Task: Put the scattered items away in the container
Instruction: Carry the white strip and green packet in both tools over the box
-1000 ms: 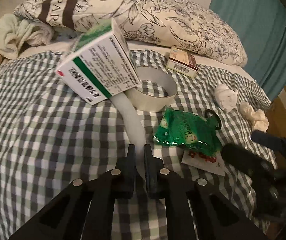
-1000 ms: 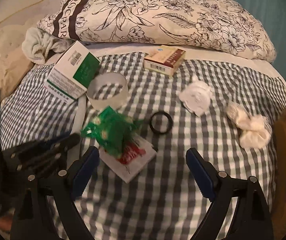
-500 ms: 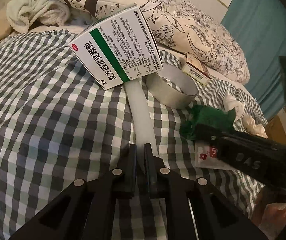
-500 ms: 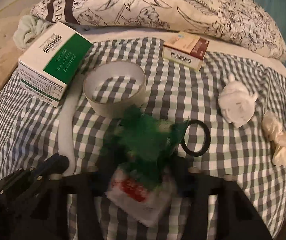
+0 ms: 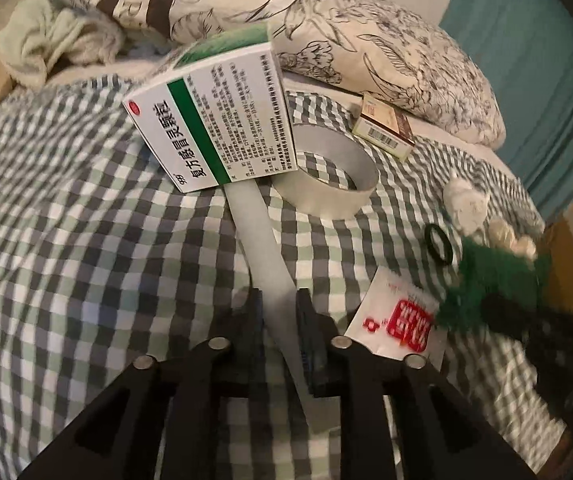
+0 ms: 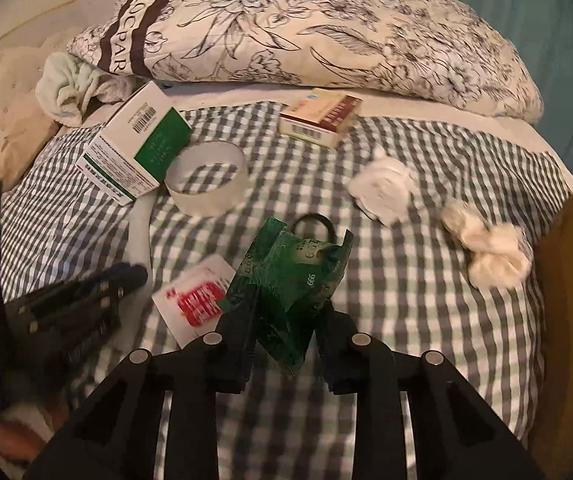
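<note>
Green packet [image 6: 290,280] now clamped in closing right hand-held gripper [image 6: 286,312], off checked cover [image 6: 406,280]

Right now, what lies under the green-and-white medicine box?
The far end of the white paper strip runs under the medicine box, which tilts over it and the paper ring. Where the strip ends beneath is covered.

- Left wrist camera is looking steeply down along its fingers, close over the checked bedspread [image 5: 66,240].
- Right wrist camera is facing likewise; both are sharing the tape ring [image 5: 334,184] [image 6: 206,188] ahead.

Glossy green foil sachet [image 6: 290,280], matt cardboard box [image 5: 214,136], woven checked cloth [image 5: 66,240]
</note>
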`<control>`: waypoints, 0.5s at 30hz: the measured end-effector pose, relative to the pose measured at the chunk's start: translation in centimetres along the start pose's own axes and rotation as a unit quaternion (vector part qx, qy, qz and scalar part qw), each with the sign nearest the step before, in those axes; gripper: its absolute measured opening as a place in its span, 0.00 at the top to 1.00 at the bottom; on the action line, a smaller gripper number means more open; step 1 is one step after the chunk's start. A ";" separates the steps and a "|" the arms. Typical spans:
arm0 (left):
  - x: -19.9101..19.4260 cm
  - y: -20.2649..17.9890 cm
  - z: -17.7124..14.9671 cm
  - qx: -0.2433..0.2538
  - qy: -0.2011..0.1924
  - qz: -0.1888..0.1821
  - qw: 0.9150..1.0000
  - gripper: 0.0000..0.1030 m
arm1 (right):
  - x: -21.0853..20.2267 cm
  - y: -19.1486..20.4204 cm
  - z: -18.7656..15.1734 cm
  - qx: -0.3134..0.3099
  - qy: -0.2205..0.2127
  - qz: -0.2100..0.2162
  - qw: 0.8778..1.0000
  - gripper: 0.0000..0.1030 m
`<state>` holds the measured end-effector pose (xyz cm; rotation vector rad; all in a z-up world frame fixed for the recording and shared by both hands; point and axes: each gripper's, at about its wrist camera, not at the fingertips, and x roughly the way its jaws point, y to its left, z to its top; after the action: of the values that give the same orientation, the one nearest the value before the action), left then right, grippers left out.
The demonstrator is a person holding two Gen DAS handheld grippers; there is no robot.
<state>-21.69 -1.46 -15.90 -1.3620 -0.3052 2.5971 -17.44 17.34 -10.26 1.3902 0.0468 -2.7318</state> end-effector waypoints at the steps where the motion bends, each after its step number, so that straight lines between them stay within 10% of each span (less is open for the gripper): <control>1: 0.1 -0.3 0.2 -0.001 0.001 0.002 1.000 0.72 | -0.1 -0.2 -0.3 0.001 0.000 -0.001 1.000 0.75; 4: 0.6 -2.2 0.3 0.035 0.004 0.021 0.999 0.52 | -0.5 -0.9 -0.8 0.006 0.003 0.000 1.000 0.75; 7: 0.4 -4.2 -0.3 0.100 -0.013 0.072 0.992 0.95 | -0.9 -1.3 -1.3 0.009 0.002 -0.002 1.000 0.75; 15: -4.4 -1.9 -1.0 0.041 0.001 0.036 0.999 0.95 | -3.5 -2.0 -2.3 0.012 -0.003 -0.007 1.000 0.75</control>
<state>-18.29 -0.69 -12.53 -1.3715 -0.1493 2.6338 -13.71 19.67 -8.85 1.3911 0.0231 -2.7566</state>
